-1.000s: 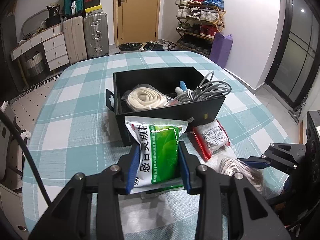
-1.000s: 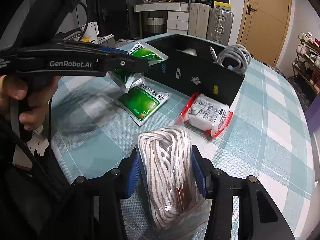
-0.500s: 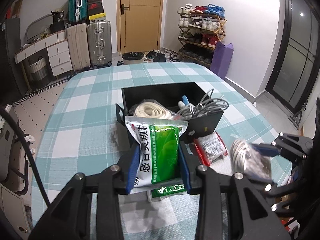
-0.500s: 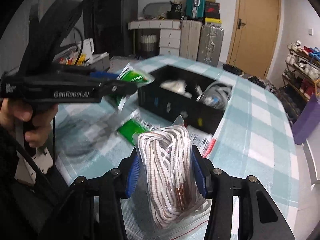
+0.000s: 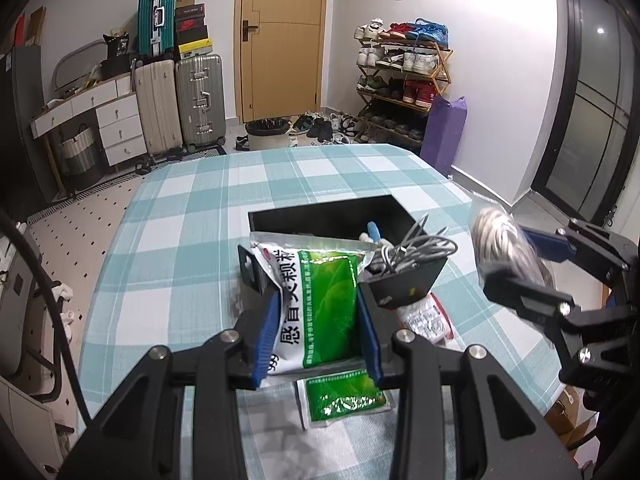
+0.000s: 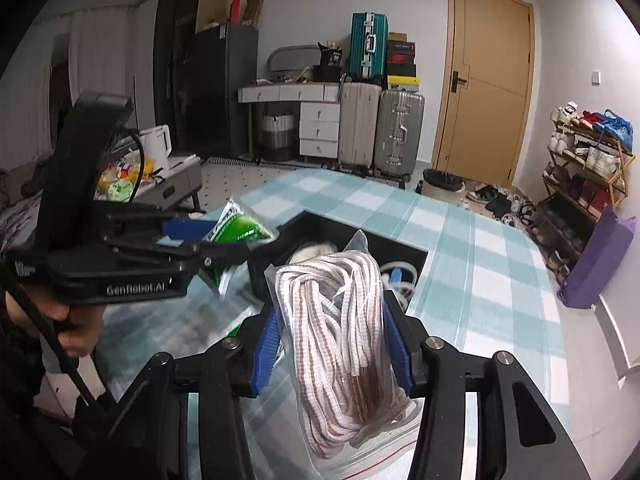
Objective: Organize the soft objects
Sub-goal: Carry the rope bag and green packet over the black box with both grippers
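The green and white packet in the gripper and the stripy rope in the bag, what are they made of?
The green and white packet looks like glossy plastic or foil film: it shines and crinkles at its sealed silvery top edge. The white and brown striped rope looks like woven cotton or similar soft cord, matte with a braided texture. Its clear bag seems thin plastic, since it is see-through with a zip strip.

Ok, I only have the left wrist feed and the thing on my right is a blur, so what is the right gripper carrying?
Observer: The right gripper is shut on a clear bag of striped rope.
Operator: Is the bag sealed?
Observer: It has a zip strip at the bottom; I cannot tell if it is closed.
Operator: Can you see my hand?
Observer: Yes, a hand grips the left gripper's handle, at the left of the right wrist view.
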Available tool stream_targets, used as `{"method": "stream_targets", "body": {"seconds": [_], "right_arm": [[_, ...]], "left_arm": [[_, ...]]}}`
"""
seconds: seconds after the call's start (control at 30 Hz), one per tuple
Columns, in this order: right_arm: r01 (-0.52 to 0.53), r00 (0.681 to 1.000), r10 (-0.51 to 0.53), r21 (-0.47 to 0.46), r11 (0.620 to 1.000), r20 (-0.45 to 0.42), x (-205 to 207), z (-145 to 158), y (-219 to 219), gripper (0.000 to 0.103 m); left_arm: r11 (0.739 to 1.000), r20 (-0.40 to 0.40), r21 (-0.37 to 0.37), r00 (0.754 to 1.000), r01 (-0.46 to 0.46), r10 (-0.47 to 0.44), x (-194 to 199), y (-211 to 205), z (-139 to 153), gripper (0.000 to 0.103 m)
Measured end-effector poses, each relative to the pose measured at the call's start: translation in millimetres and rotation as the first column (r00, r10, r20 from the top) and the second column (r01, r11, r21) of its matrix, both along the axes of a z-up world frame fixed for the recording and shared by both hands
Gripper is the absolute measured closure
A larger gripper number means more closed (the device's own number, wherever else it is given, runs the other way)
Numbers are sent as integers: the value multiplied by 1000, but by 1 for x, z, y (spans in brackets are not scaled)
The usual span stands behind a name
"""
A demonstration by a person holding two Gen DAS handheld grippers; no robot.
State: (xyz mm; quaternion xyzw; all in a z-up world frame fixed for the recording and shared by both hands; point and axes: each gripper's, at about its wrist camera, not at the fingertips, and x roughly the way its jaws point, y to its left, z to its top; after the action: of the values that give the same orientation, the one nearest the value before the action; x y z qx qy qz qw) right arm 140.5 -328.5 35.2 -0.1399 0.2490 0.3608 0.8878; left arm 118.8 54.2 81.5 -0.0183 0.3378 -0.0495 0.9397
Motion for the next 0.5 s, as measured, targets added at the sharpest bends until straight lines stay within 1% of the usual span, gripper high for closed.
{"method": "stream_targets", "body": {"seconds": [0.27, 0.5], "right_arm": [[10, 1000, -11, 44, 999, 26, 20, 19, 5, 55], [11, 999, -13, 63, 998, 31, 44, 25, 14, 55]], "left_arm": [[1000, 10, -2, 1000, 6, -6, 20, -2, 7, 67], [1000, 2, 0, 1000, 8, -8, 43, -2, 6, 67]]}}
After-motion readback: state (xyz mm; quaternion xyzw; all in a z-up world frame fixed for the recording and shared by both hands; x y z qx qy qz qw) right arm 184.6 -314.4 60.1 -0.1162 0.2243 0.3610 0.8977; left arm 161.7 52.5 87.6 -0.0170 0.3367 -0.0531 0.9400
